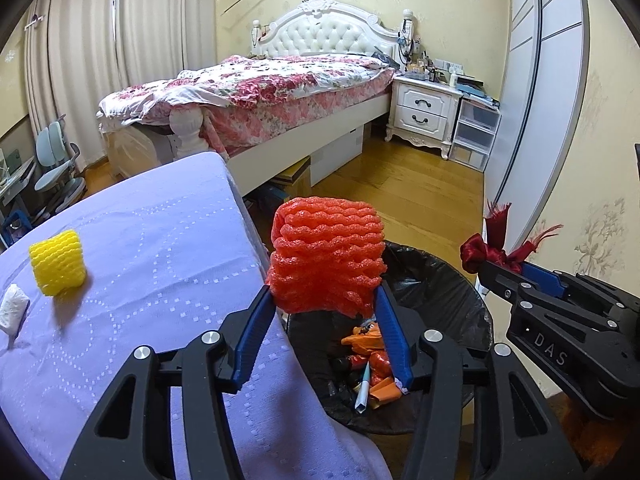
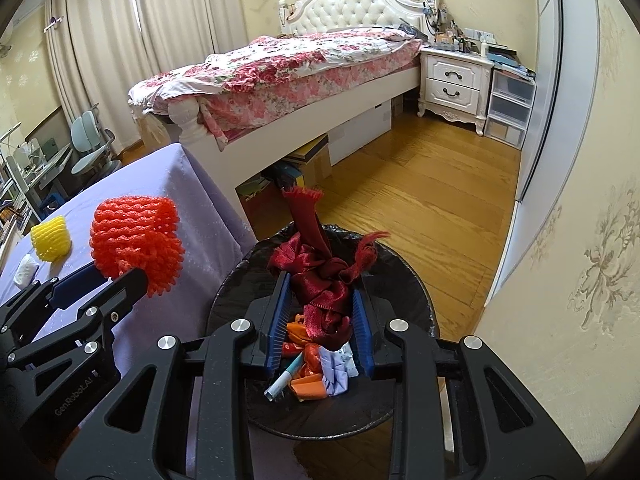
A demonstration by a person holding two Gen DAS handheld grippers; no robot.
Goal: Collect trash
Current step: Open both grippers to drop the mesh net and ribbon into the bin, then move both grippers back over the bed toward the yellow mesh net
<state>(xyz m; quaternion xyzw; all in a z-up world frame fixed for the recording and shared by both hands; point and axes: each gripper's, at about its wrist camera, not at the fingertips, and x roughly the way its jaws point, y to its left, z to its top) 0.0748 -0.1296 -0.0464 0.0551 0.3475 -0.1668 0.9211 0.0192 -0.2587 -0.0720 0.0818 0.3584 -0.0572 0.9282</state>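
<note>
Above the black-lined bin (image 2: 400,280), both grippers angled down: left gripper (image 1: 326,300) around orange foam net (image 1: 326,256), right gripper (image 2: 320,300) clamping red ribbon (image 2: 320,280).

The foam net sleeve (image 1: 326,256) is bright orange-red with a wavy mesh texture. A second foam net (image 1: 60,263) is lemon yellow with the same mesh, and beside it lies a white crumpled wad (image 1: 13,307). The surface (image 1: 160,240) wears a pale lilac cloth patterned with dotted white lines. The ribbon (image 2: 326,280) is deep burgundy satin with frayed ends. The bin (image 2: 400,280) has a black liner holding orange scraps and a pale blue tube. Both grippers are black with blue fingers (image 1: 394,340). The bed (image 1: 280,84) has a pink-and-red floral quilt and a white tufted headboard. The floor (image 1: 420,200) is honey-coloured wood; the walls are cream with pale floral motifs.
</note>
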